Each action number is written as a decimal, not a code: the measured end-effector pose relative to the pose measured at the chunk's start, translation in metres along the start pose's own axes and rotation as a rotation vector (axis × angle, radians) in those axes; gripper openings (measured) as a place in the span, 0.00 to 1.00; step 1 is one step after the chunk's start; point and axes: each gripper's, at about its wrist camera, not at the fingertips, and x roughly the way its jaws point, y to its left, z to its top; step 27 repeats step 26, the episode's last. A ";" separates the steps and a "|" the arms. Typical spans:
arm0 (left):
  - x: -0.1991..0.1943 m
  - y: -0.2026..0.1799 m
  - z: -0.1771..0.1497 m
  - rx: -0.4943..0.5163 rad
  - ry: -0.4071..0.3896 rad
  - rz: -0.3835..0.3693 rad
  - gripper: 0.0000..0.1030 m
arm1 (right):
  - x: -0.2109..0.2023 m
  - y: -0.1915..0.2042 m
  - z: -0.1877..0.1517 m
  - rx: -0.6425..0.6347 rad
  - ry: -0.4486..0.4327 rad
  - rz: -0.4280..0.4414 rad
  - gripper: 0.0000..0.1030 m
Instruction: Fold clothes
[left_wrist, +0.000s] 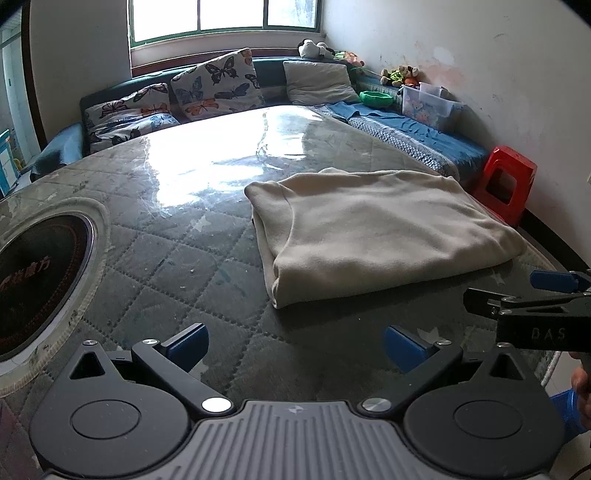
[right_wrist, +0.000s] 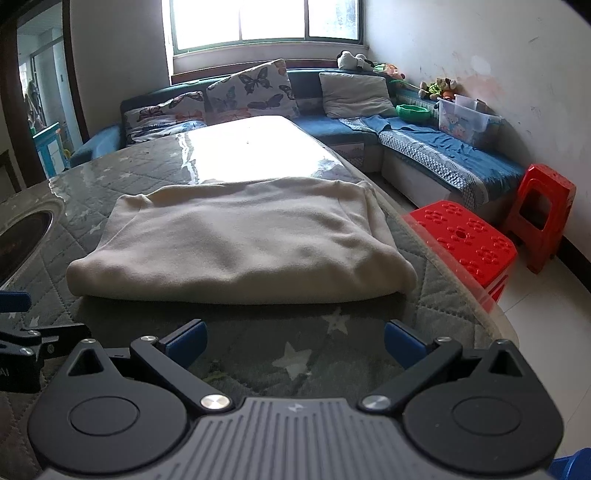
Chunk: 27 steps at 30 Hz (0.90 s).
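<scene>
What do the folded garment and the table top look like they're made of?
Garment: likely soft fleece or brushed knit, cream, matte and fuzzy. Table: quilted star-print cloth under what looks like a clear glossy sheet, judging by the window glare.

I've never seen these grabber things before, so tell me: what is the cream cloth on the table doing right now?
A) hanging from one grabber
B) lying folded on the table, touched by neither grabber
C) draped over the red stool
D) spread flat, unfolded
B: the cream cloth lies folded on the table, while the left gripper and right gripper are both open and short of it.
</scene>
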 end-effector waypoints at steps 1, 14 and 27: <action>0.000 -0.001 0.000 0.002 0.000 0.001 1.00 | 0.000 0.000 -0.001 0.001 0.001 0.001 1.00; 0.001 -0.004 -0.004 0.010 0.012 0.001 1.00 | 0.001 0.006 -0.003 -0.007 0.011 0.006 1.00; 0.001 -0.004 -0.004 0.005 0.016 -0.007 1.00 | 0.001 0.007 -0.004 -0.006 0.011 0.009 1.00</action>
